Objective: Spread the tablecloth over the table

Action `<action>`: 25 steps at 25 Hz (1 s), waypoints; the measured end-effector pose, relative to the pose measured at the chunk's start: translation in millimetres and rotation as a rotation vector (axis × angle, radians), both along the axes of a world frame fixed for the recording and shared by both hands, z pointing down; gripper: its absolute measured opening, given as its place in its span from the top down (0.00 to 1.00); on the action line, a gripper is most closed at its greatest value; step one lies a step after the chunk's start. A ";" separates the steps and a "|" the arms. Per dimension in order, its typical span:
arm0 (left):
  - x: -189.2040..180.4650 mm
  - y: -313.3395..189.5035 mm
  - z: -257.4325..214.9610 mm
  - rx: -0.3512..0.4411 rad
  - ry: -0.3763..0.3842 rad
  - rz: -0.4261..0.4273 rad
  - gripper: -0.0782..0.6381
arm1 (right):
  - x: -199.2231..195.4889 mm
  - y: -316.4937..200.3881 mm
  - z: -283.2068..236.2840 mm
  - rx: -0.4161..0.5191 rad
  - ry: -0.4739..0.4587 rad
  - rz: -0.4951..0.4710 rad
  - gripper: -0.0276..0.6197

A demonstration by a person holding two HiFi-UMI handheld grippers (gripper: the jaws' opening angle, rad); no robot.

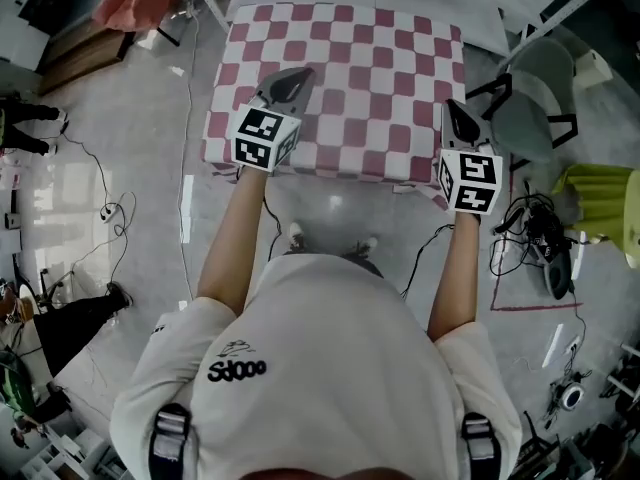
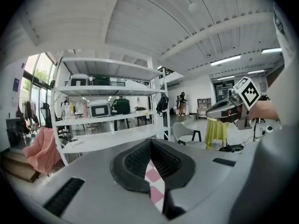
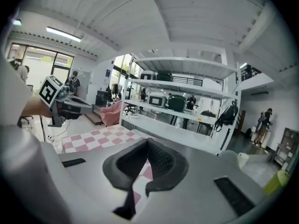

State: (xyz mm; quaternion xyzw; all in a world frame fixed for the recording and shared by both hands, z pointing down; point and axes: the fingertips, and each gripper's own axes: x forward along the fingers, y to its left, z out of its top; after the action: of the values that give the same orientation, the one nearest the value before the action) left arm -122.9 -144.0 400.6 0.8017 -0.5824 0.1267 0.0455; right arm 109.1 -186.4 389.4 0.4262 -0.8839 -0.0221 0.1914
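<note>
The pink-and-white checked tablecloth (image 1: 365, 73) fills the middle of the head view. It lies broadly flat across the table, which I cannot see beneath it, and its near edge folds down toward me. I judge the step in hand to be drawing that near edge out and settling it square. To do that well I want both corners level with each other, with even tension across the hem so the checks run straight. I would bring the two sides down together rather than one after the other, because a lopsided pull would skew the cloth toward the grey chair (image 1: 535, 98) at the right. The shelving rack (image 2: 110, 104) stands beyond the far side, so I should not throw the cloth forward hard. My left forearm (image 1: 235, 238) and right forearm (image 1: 455, 268) reach out nearly parallel and well apart, one toward each near corner. The left gripper (image 1: 297, 74) and right gripper (image 1: 452, 110) both point away from me and only slightly downward. Each gripper's own view shows its ribbed pads closed together, with a strip of checked cloth pinched between them and trailing down out of the jaws. The pinch is narrow, so I would avoid any jerk that could strip the hem free.
</note>
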 end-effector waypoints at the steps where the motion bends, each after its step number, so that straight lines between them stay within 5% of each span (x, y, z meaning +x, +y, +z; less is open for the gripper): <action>1: -6.7 2.2 -9.1 0.017 -0.002 -0.013 0.86 | -10.5 -0.4 -11.0 0.025 0.001 -0.023 0.92; 14: -48.4 35.5 -130.8 0.285 -0.042 -0.062 0.86 | -102.0 26.4 -121.5 0.215 -0.062 -0.236 0.92; 25: -43.5 39.8 -156.9 0.325 -0.142 -0.031 0.86 | -113.8 32.2 -139.6 0.245 -0.061 -0.231 0.92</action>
State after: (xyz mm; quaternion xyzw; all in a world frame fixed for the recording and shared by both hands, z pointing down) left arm -166.4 -104.2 243.7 0.7785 -0.6092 0.0864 -0.1238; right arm -4.7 -154.3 249.8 0.3425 -0.9231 -0.1386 0.1070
